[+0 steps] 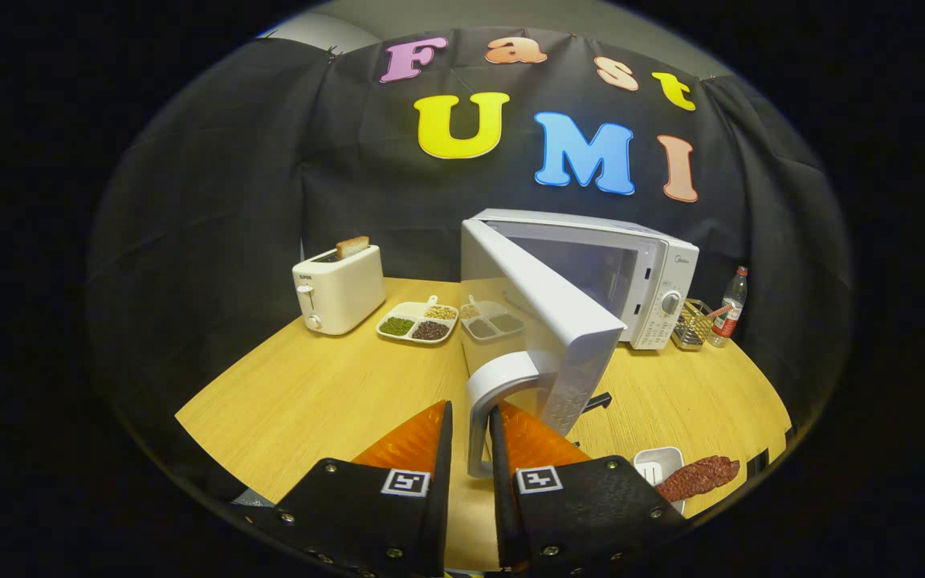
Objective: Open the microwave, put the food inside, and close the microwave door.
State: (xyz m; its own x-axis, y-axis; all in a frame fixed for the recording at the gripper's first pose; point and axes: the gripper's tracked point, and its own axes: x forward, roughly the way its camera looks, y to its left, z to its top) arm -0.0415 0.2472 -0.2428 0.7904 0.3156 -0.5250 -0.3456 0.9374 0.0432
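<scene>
While the door handle (485, 409) is enclosed between the two fingers of the gripper (470, 421), the opening step of the task is judged to be under way. The fingers are set narrowly apart, one on each side of the handle's vertical bar; whether both are pressed firmly against it cannot be told, since a thin gap seems to remain on the left side. Just to the right of the fingers, at the near edge of the wooden table (310, 401), a small white dish (658, 464) is seen with a reddish-brown piece of food (699, 476) lying beside or partly over it; which of the two cannot be settled. Beyond the fingers, the microwave door (547, 321) is swung roughly halfway out, and the dim cavity of the microwave (591, 269) is exposed behind it. Farther off to the left, a divided tray of beans (419, 321) is placed near a white toaster (339, 289) with a slice of bread raised in its slot. At the far right, a wire basket (693, 325) and a bottle (731, 307) are stood beside the microwave. For the next move, it is judged that the door must be drawn wider, the handle released, and the food then fetched.
</scene>
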